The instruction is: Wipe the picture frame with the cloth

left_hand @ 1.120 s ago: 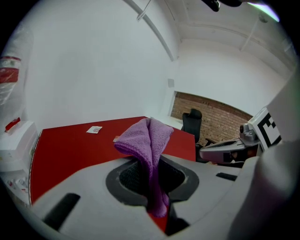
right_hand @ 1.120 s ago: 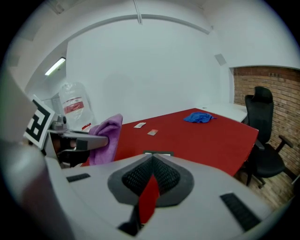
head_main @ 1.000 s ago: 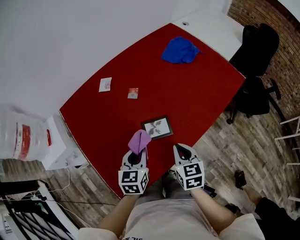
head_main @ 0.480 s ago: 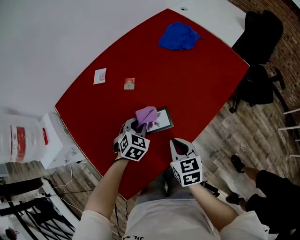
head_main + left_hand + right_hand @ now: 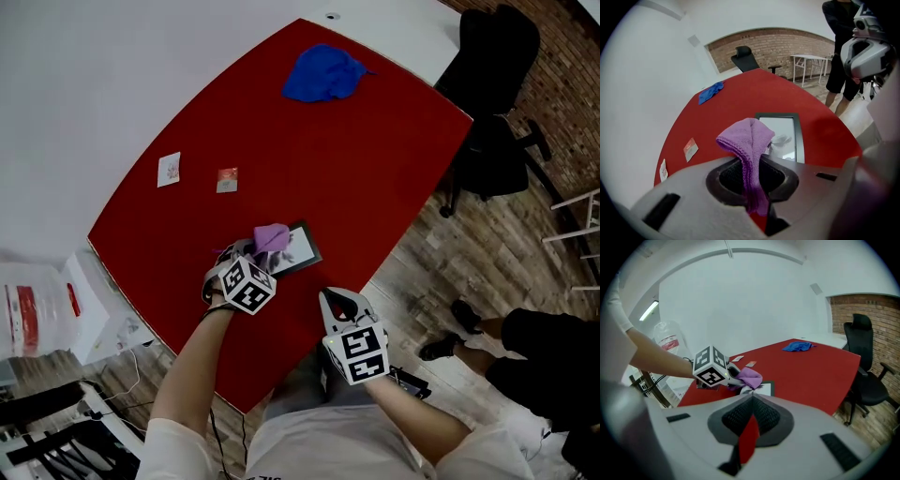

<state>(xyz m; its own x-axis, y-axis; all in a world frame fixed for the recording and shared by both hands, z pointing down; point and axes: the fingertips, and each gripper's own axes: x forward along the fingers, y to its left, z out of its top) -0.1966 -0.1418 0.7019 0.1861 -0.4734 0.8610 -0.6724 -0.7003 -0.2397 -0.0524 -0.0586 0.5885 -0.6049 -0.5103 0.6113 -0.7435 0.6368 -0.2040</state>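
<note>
The black picture frame (image 5: 298,251) lies flat on the red table (image 5: 356,169), near its front edge. My left gripper (image 5: 258,251) is shut on a purple cloth (image 5: 272,235), which hangs over the frame's left end. In the left gripper view the cloth (image 5: 749,139) rises from between the jaws, with the frame's glass (image 5: 780,135) just beyond it. My right gripper (image 5: 335,299) is shut with nothing in it, over the table's front edge to the right of the frame. The right gripper view shows the left gripper's marker cube (image 5: 711,366), the cloth (image 5: 750,377) and the frame (image 5: 765,389).
A blue cloth (image 5: 323,73) lies crumpled at the table's far end. Two small cards (image 5: 169,169) (image 5: 227,179) lie by the left edge. Black office chairs (image 5: 487,103) stand to the right on the wooden floor. A person's dark legs (image 5: 544,356) are at the lower right.
My left gripper has carried the purple cloth forward from near the table's front edge onto the frame's left end. The right gripper has stayed by the front edge.
</note>
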